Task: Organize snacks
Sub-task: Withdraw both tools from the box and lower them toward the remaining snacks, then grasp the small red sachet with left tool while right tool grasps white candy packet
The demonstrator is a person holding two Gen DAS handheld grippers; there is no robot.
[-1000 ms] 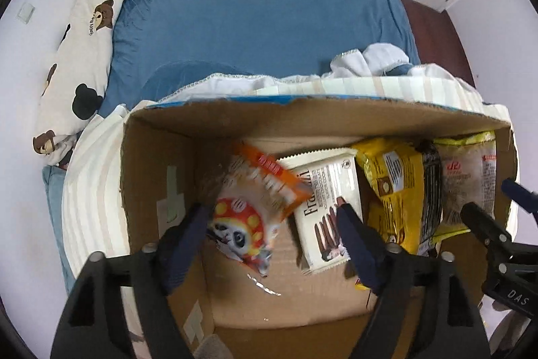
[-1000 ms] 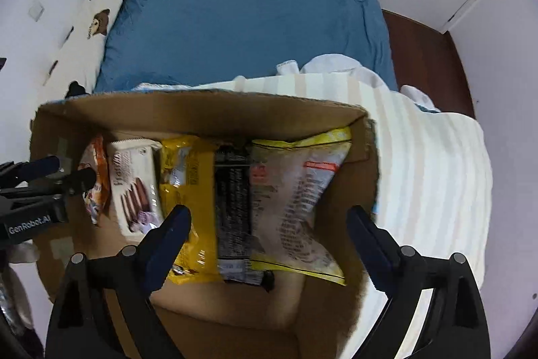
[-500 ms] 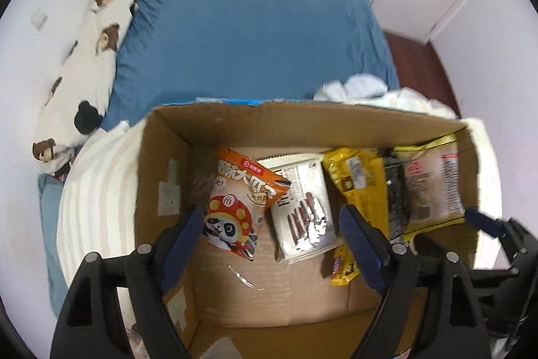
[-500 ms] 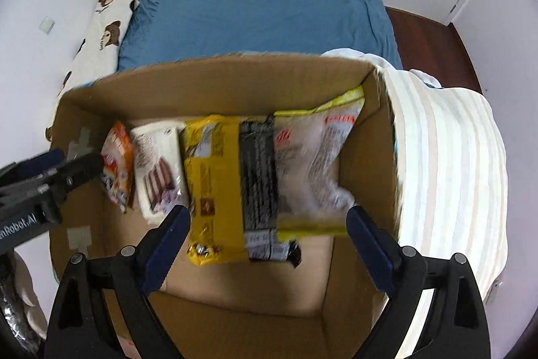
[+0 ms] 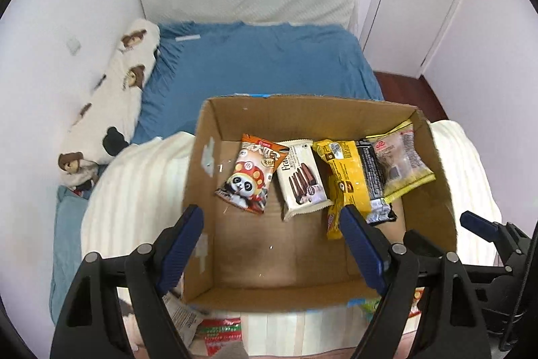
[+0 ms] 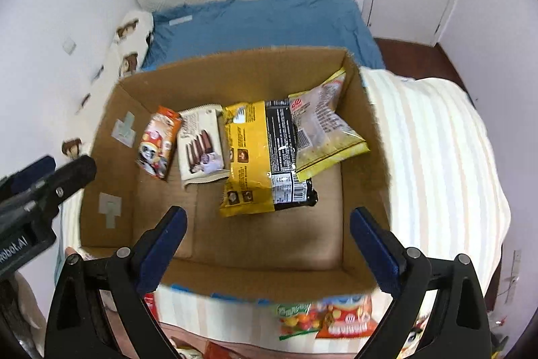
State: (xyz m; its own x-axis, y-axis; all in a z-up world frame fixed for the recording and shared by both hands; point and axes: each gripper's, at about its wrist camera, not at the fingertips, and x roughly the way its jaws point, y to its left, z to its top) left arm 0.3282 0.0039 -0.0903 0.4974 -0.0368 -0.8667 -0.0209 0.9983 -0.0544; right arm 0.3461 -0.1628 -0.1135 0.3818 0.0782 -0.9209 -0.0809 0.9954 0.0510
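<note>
Snacks: glossy crinkled packets (image 5: 349,177) row along corrugated cardboard box (image 5: 437,190) far wall; left gripper (image 5: 274,238), right gripper (image 6: 265,244) wide, empty, since pulled back higher.

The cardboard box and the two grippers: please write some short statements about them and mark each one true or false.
1. Both the left gripper and the right gripper are open and hold nothing. True.
2. The cardboard box contains only one snack. False: several packets lie in a row inside.
3. The panda packet lies at the left end of the row. True.
4. The yellow packet lies outside the box. False: it lies inside, partly under the clear bag.
5. More snack packets lie on the bedding in front of the box. True.
</note>
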